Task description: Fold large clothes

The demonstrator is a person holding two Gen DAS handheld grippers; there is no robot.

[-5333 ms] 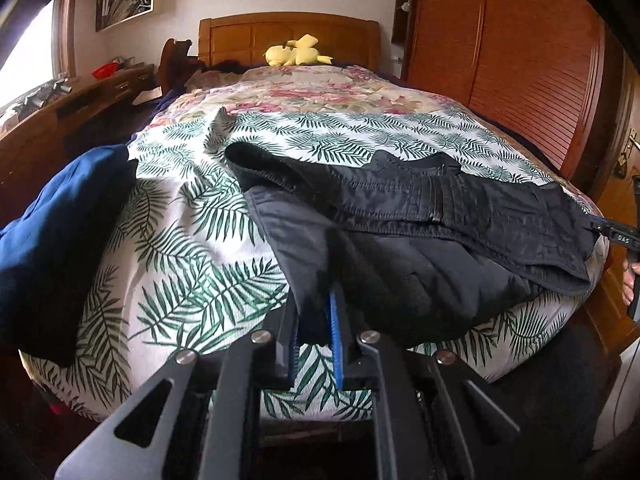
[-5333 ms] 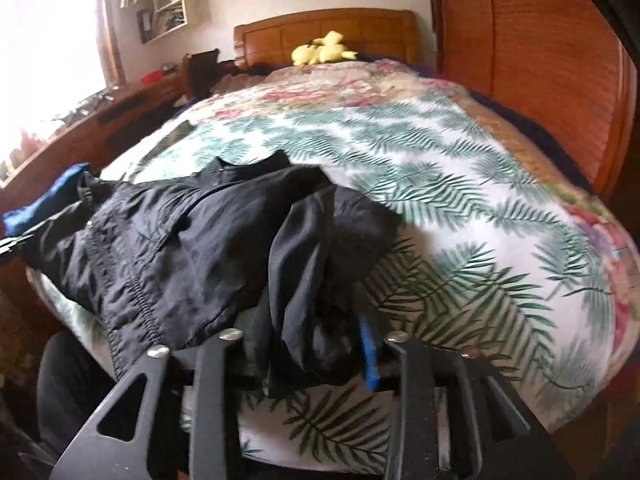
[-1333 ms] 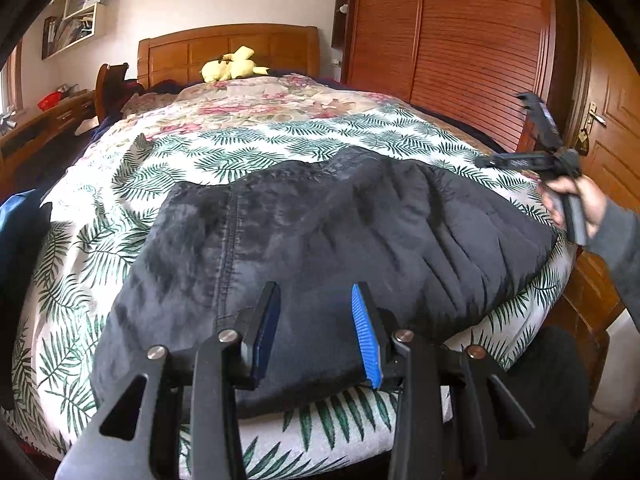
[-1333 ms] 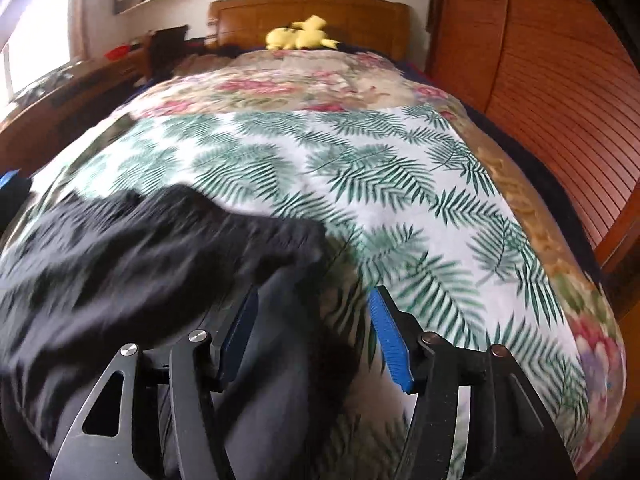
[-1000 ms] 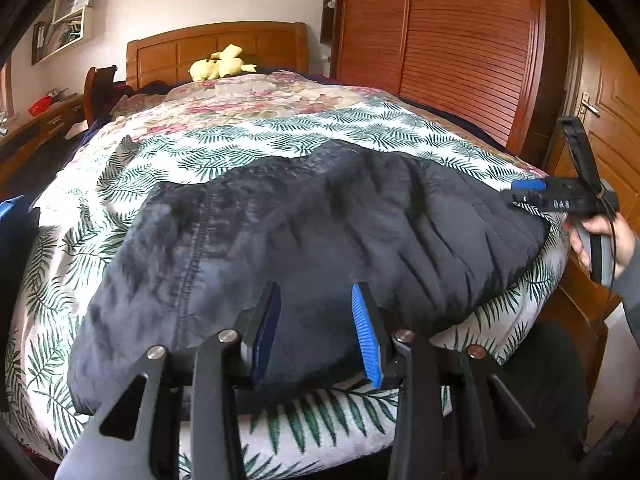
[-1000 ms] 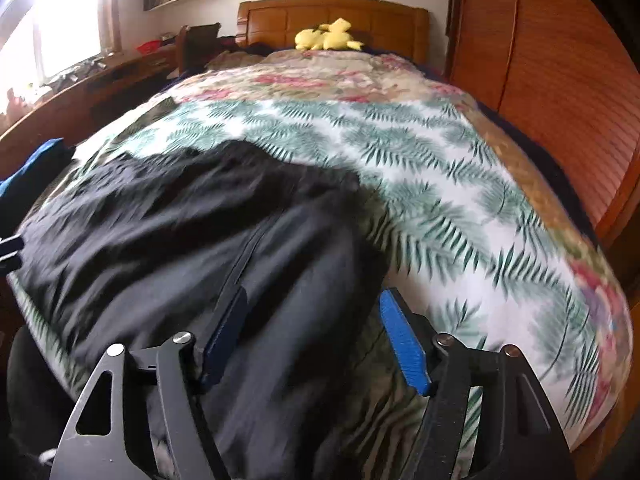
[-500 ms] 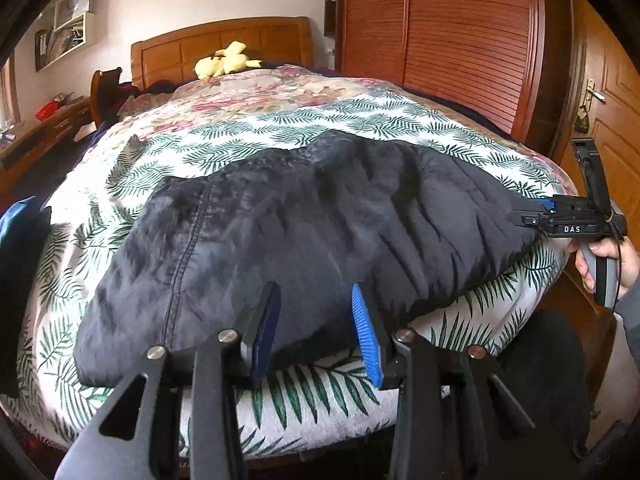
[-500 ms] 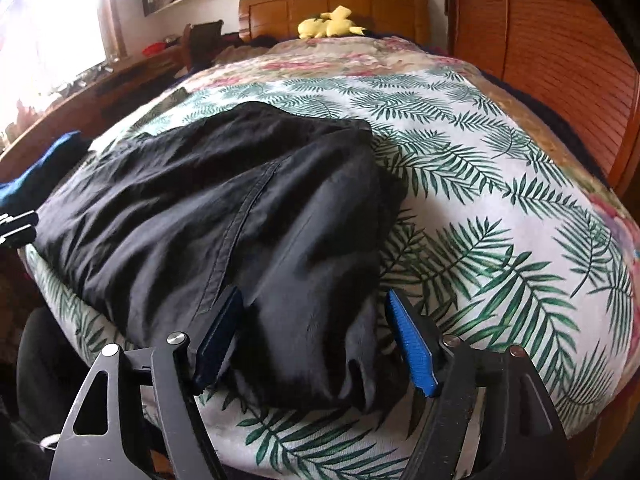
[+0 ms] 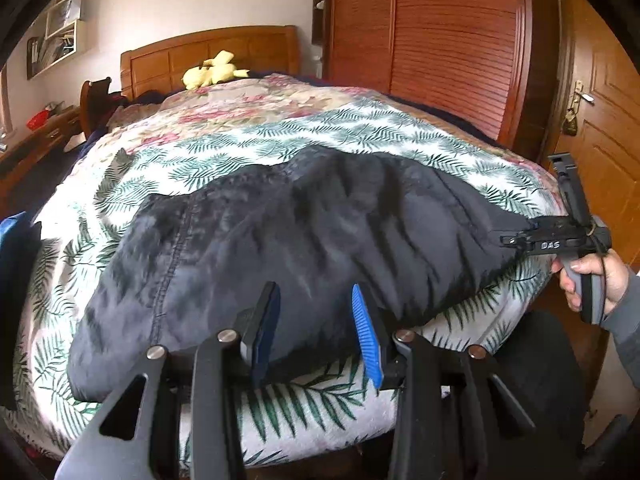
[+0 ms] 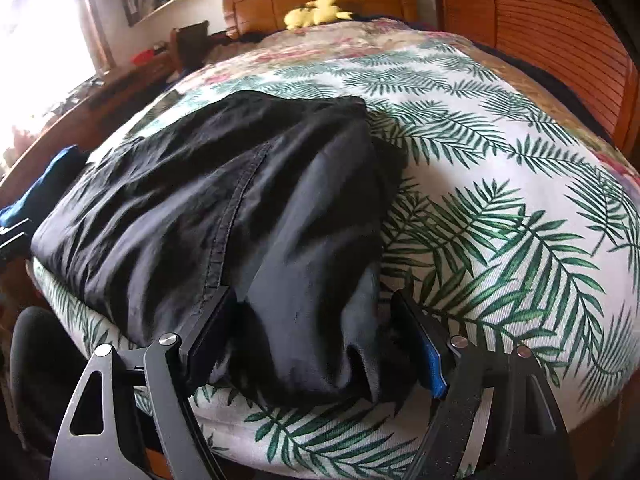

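Jacket (image 9: 304,240) near hem hidden behind left gripper (image 9: 314,328), right gripper (image 10: 320,332); both fingers released.

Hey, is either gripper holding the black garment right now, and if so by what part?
Neither holds it. The left gripper stands open with nothing pinched. The right gripper, jaws just opening, straddles the near edge of the black garment without pressing it.

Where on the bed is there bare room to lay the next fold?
Bare spread lies between the jacket and the wardrobe, and beyond it toward the headboard. The near edge is crowded: jacket, both tools, blue cloth at its left.
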